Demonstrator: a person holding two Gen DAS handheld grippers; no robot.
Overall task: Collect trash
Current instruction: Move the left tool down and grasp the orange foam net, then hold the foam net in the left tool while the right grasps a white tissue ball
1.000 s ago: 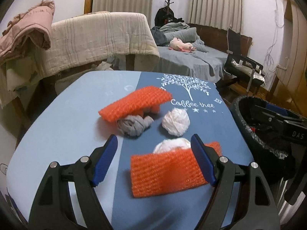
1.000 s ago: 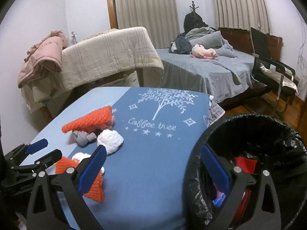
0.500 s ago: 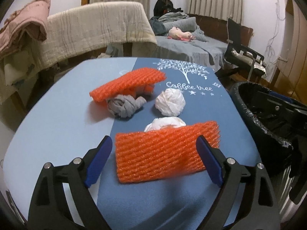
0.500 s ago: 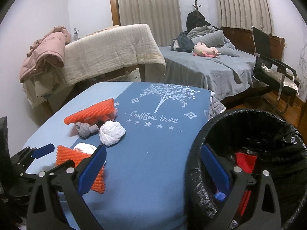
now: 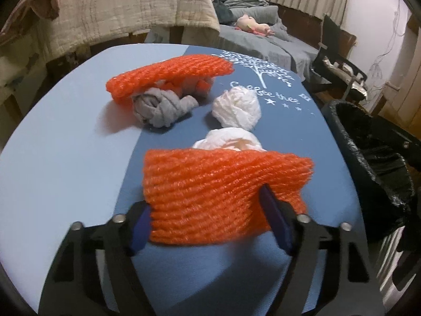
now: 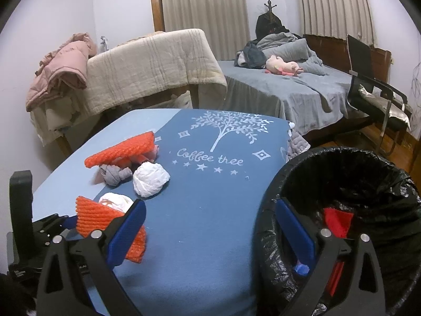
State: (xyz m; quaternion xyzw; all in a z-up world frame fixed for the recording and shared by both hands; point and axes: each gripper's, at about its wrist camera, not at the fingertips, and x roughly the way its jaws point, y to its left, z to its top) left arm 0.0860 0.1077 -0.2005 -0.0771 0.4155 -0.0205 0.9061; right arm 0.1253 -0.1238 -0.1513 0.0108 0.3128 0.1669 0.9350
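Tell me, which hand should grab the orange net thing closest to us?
Left. The left gripper already has the near orange foam net between its jaws, which are closing on it. The right gripper hangs open and empty by the black-lined bin, away from the net.

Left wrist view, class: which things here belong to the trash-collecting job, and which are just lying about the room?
Job:
near orange foam net, with the closing left gripper around it
far orange foam net
grey rag
two white wads
black-lined bin

Lying about:
pink plush toy
beige quilt
black chair
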